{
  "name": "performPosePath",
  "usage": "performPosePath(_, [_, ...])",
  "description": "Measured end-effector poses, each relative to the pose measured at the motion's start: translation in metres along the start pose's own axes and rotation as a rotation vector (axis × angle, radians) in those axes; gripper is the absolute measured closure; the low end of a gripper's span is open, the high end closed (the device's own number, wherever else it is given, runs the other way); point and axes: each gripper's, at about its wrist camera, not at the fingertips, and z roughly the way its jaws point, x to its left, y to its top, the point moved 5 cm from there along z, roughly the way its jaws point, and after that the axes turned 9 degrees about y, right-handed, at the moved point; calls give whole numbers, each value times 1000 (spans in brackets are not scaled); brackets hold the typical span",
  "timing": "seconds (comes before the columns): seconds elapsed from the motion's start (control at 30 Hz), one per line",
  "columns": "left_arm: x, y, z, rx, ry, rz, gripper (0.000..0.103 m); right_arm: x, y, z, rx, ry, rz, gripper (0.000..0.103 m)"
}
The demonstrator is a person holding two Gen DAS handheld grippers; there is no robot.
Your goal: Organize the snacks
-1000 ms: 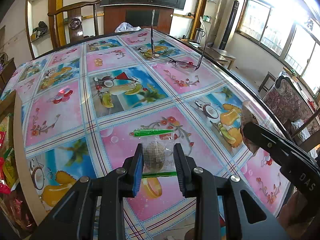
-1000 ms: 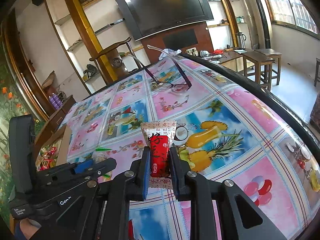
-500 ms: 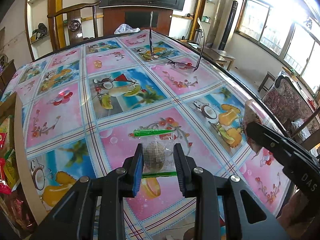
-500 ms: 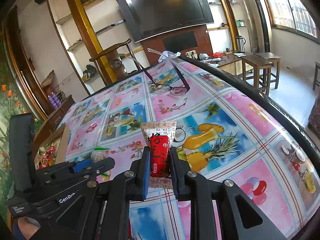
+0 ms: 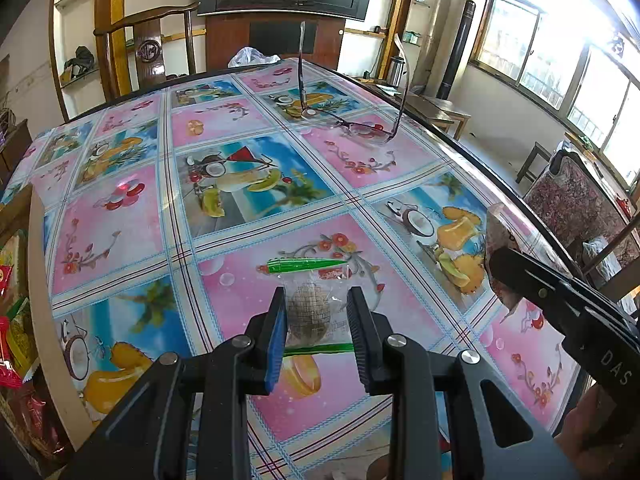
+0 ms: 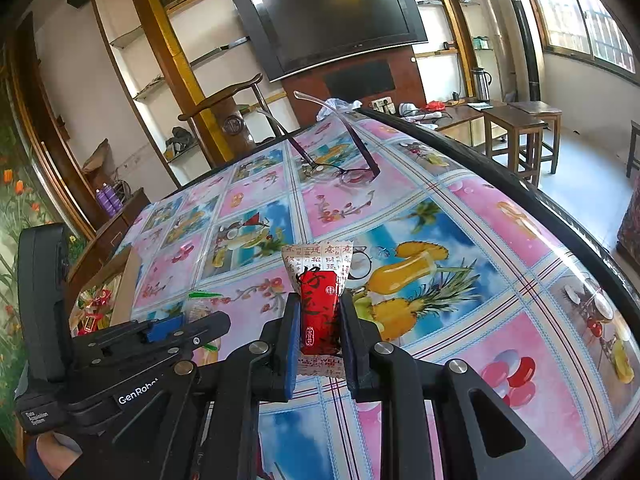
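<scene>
Right gripper is clamped tight on a red-and-white snack packet, which stands upright between the pads, top flap sticking out past the fingertips. It's held over the table near its right edge. The left gripper has its jaws only narrowly apart, pinching a clear snack bag with a round brownish treat inside and green sealed ends; the bag lies flat on the tablecloth toward the near edge, its far end poking out beyond the fingers. Off the left edge sits a cardboard box full of packets. Upside-down glasses rest toward the far right corner.
</scene>
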Motion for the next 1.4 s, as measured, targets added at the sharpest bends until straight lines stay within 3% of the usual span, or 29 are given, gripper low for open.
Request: performPosePath(1.4, [-3,0,-2,-8,-4,5,75,4,-4,3,4,-6,-7,83])
